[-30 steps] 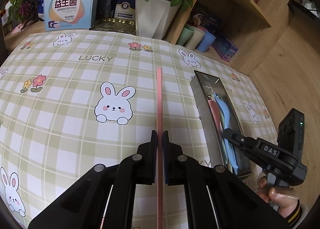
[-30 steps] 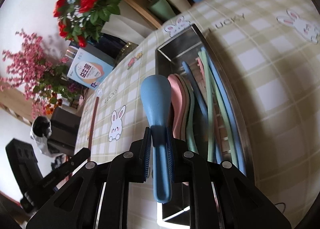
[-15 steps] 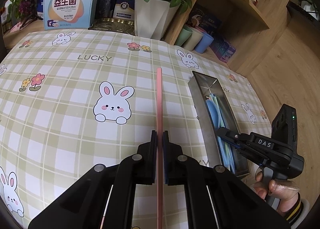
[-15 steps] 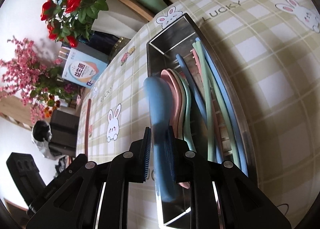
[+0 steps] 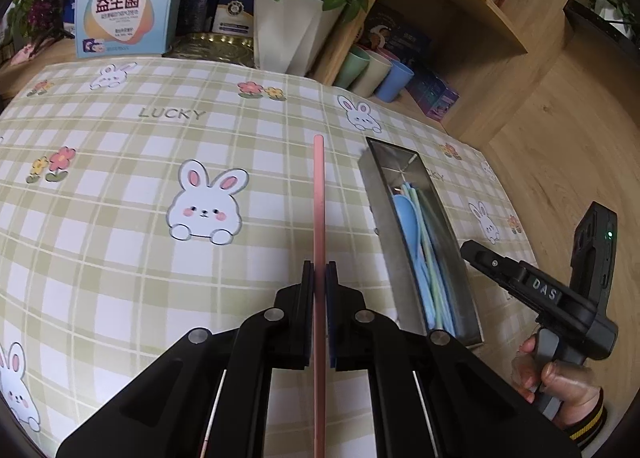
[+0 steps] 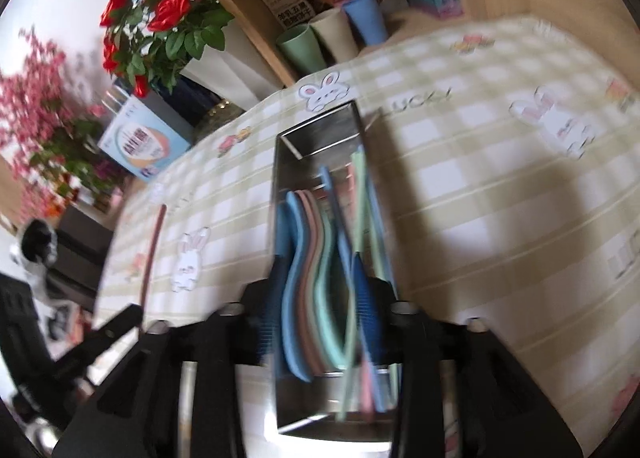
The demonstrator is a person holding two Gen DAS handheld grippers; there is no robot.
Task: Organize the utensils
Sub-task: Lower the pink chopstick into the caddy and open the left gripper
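My left gripper [image 5: 319, 272] is shut on a long pink chopstick [image 5: 319, 202], held level above the checked tablecloth and left of the steel tray [image 5: 374, 194]. The tray holds a blue spoon [image 5: 408, 214] and several pastel chopsticks. In the right wrist view my right gripper [image 6: 320, 278] is open and empty, just above the near end of the tray [image 6: 276, 162]. The blue spoon [image 6: 290, 242] lies in the tray beside a pink and a green spoon. The right gripper also shows in the left wrist view [image 5: 472, 248], off the tray's right side.
A white vase of red roses [image 5: 288, 30] and a blue box [image 5: 124, 6] stand at the table's back. Three pastel cups [image 5: 372, 72] sit on a wooden shelf at the back right. The table's right edge drops to a wooden floor.
My right gripper has opened and let the blue spoon go into the tray, then pulled back toward the tray's near end. My left gripper still holds the pink chopstick in place.
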